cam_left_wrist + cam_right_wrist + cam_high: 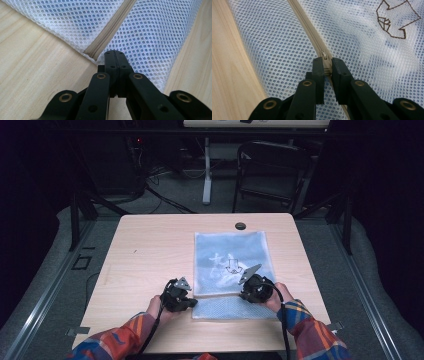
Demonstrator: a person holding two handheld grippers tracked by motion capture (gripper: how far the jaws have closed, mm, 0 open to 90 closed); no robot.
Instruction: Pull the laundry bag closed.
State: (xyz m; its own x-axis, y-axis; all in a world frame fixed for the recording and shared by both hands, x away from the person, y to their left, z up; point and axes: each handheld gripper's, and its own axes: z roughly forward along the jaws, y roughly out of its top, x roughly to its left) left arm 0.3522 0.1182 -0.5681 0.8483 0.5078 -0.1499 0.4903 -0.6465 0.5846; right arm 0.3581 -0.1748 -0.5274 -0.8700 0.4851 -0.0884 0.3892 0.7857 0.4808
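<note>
A mesh laundry bag is worked at its near edge by two hand-held grippers on a wooden table.

The light wooden table is seen from above, with the white mesh bag laid flat right of its centre, a dark outline drawing printed on it. A beige zipper is run across the bag near its front edge. The left gripper is held at the bag's near left corner, jaws pressed together on the mesh edge beside the zipper's end. The right gripper is set over the zipper, its jaws slightly parted around the small zipper pull.
</note>
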